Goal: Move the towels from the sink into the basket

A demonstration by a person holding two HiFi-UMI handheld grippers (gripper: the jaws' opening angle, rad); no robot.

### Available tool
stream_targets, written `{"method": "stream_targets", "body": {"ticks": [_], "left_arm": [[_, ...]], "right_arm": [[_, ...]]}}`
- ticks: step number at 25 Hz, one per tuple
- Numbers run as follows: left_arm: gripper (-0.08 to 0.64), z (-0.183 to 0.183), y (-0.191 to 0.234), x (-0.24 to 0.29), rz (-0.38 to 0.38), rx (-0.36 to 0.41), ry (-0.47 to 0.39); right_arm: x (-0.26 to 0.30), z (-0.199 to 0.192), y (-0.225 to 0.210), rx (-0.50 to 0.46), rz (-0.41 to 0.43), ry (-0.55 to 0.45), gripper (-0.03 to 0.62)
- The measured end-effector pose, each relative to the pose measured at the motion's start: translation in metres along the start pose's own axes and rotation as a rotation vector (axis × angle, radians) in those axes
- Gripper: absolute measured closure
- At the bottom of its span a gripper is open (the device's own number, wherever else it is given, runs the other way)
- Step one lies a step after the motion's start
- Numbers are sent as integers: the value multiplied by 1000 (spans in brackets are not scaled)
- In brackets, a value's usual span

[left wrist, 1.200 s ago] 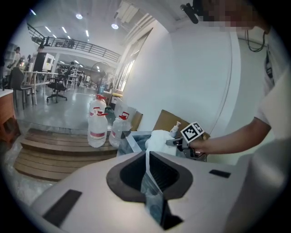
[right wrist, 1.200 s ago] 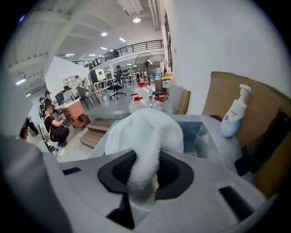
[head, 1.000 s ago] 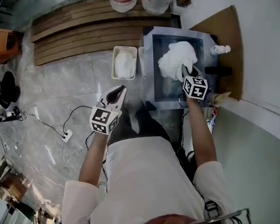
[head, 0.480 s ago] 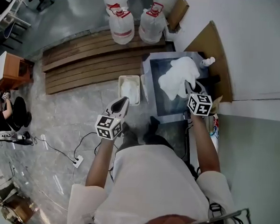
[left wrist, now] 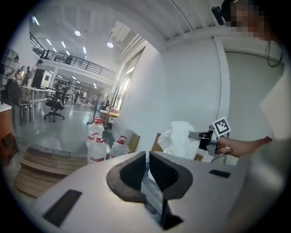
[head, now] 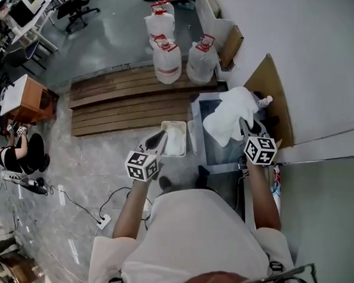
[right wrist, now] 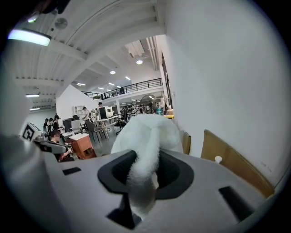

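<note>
My right gripper [head: 245, 123] is biting on a white towel [head: 229, 114]. In the right gripper view the towel fills the gap between my two jaws. One soft strip runs down between them and the big fluffy part puffs out past the tips. The towel hangs up in the air from that gripper. In the head view it is over the back part of the sink [head: 215, 157], near the wall. The sink is a gray box with a dark inside, and the front part of it is bare. My left gripper [head: 162, 136] holds nothing. In the left gripper view its two dark jaws are pushed almost together, with only a thin slit between them and nothing in the slit. That gripper is off to the left of the sink, and in the head view it sits over the near left side of the basket [head: 180, 127]. The basket is a small white tub on the floor, just beside the left side of the sink. There is something white and soft in it that looks like a towel. Behind the basket there is a wooden platform [head: 113, 104] made of long boards. Three big water bottles [head: 167, 62] with red and white tops stand at the far end of it. A flat brown board [head: 277, 93] leans on the white wall by the sink, and a little white bottle [head: 265, 101] stands close to it
</note>
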State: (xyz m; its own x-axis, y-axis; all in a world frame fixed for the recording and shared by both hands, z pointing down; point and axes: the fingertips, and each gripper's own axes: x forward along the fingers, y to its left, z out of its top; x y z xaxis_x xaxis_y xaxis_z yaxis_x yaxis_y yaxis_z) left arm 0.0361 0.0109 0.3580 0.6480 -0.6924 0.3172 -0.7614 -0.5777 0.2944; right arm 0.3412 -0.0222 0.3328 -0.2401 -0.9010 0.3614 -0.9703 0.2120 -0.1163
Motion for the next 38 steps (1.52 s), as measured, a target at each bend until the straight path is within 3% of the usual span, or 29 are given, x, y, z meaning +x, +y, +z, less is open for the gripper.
{"method": "stream_targets", "body": {"ticks": [5, 13, 26, 38], "left_arm": [[534, 28, 15, -19, 29, 22, -39], [534, 52, 23, -32, 65, 37, -83], [534, 42, 41, -47, 122, 4, -97], [534, 21, 83, -108, 257, -31, -104]], "right_arm": [[-13, 35, 23, 5, 33, -68, 494], [-22, 58, 35, -2, 56, -106, 494], [3, 55, 74, -23, 155, -78, 494], [50, 39, 170, -34, 345, -42, 494]]}}
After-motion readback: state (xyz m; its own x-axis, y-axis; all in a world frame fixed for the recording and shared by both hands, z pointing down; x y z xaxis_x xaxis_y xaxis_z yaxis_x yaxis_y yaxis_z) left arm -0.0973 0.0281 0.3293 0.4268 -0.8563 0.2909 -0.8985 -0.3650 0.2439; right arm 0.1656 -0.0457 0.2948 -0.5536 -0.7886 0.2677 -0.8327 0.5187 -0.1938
